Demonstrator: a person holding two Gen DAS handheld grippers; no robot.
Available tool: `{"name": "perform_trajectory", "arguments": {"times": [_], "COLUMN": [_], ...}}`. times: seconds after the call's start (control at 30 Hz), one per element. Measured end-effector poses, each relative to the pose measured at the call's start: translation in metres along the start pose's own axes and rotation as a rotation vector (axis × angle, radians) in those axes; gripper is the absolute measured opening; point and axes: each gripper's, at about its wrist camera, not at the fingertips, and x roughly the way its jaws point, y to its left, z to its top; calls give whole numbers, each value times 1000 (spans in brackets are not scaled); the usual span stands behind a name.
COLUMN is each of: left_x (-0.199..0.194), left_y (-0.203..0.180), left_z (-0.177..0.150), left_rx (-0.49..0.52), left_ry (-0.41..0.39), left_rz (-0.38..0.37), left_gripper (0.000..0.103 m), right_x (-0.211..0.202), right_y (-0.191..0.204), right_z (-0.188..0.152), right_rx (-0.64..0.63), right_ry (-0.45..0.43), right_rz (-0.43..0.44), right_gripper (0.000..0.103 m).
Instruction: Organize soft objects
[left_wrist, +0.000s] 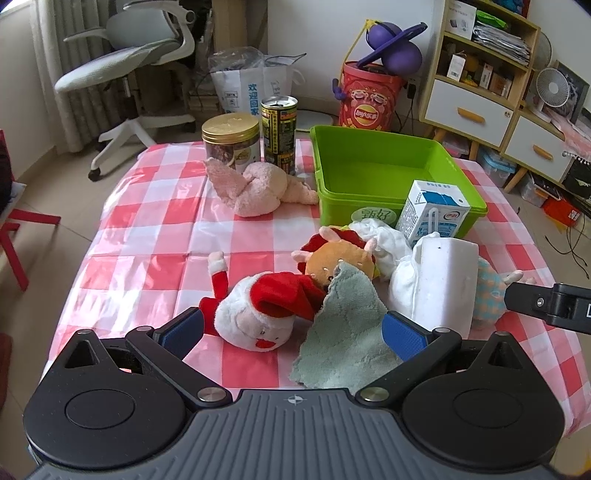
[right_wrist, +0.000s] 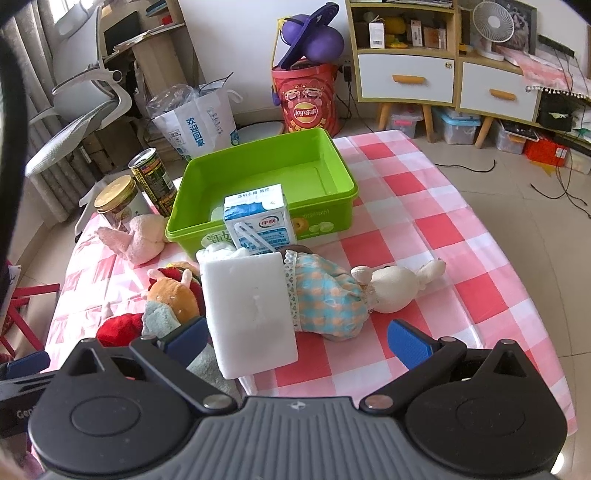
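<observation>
Evidently sorting hasn't begun: both grippers, left (left_wrist: 291, 328) and right (right_wrist: 299, 341), gape empty; green bin (left_wrist: 373, 206) at twelve o'clock awaits Santa plush (left_wrist: 258, 314).

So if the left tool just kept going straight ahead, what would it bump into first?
Most likely the Santa plush, lying between the open left tool's fingers, with the green cloth beside it. Depth is hard to judge.

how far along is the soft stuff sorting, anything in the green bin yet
Nothing is done yet: the green bin is empty. Nothing is in hand either; the left gripper and right gripper are both open. Still on the table: Santa plush, green cloth, burger plush, pink plush, bunny doll, white sponge.
</observation>
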Motion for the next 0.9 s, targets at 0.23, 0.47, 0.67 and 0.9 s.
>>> {"name": "perform_trajectory", "arguments": {"times": [0.23, 0.47, 0.67, 0.9], "left_x": [1, 12, 37, 65], "left_y": [4, 17, 17, 51], "left_z": [-1, 3, 11, 7], "left_rx": [6, 70, 187, 137], "left_ry": [2, -50, -111, -94], "left_rz": [-6, 12, -106, -280], "left_gripper": [98, 98, 98, 93], "right_x": [3, 12, 34, 68], "right_y": [1, -5, -12, -21], "right_z": [0, 9, 18, 12], "right_rx": [-1, 26, 38, 58], "right_ry": [8, 25, 55, 128], "right_rz": [0, 24, 175, 295], "right_gripper": [82, 82, 82, 73]}}
